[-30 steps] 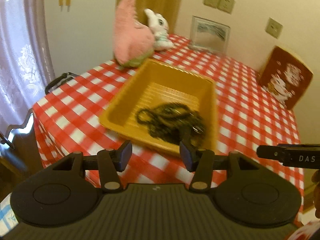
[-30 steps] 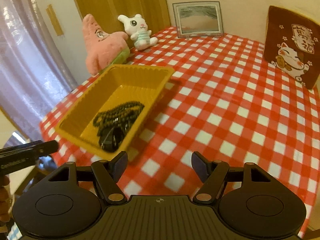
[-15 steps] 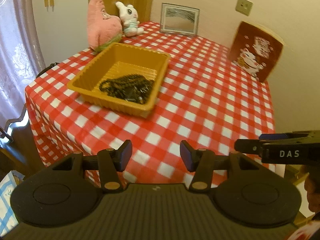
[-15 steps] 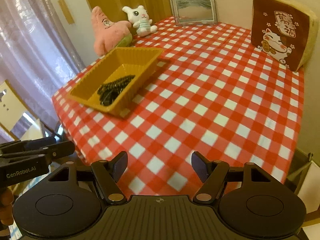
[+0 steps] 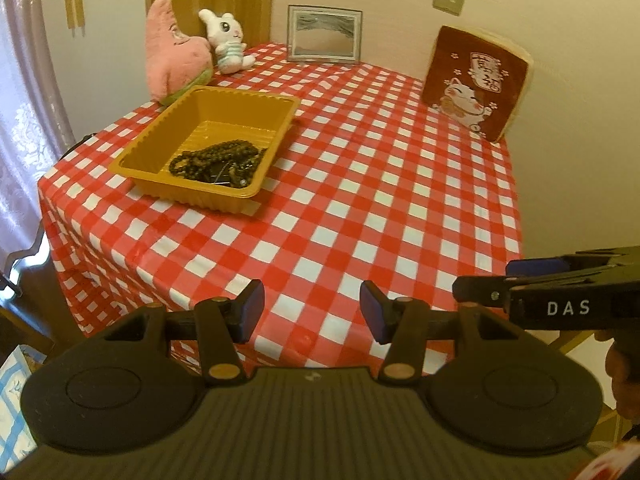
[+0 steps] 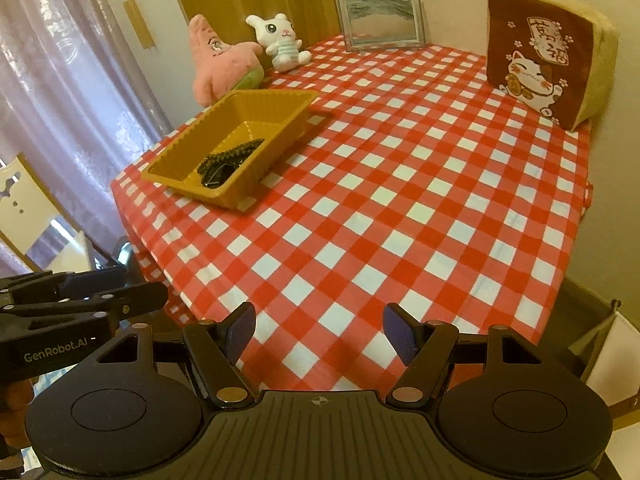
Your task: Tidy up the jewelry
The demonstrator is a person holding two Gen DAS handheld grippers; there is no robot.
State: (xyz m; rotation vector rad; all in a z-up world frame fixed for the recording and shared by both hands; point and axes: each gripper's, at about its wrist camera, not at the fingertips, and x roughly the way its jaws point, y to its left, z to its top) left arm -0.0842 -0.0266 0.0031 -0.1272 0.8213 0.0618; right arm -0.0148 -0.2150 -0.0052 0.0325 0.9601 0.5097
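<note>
Currently, left wrist view: left hand-held gripper (image 5: 312, 312) released, jaws apart with nothing between them, only checked cloth showing in the gap. It hangs off the near edge of the surface (image 5: 360, 208). Yellow tray (image 5: 160, 148) sits ahead and to the left, well apart from the fingers. Dark bead strands (image 5: 216, 162) lie heaped at the tray's near right end; heap runs roughly across the tray's width. Tray's long axis runs away from the camera, slanting up and right. Right hand-held gripper (image 5: 516, 284) enters from the right edge, level with the left one; whether it is released cannot be told from this side-on look.

Right wrist view: right hand-held gripper (image 6: 318, 334) released, empty, also short of the near edge. Tray (image 6: 192, 152) lies far up-left, beads (image 6: 226, 160) half hidden behind its near wall. Left hand-held gripper (image 6: 132, 292) at lower left, on the tray's side.

Judgement: left hand is the nearer one; any reach goes forward and leftward.
</note>
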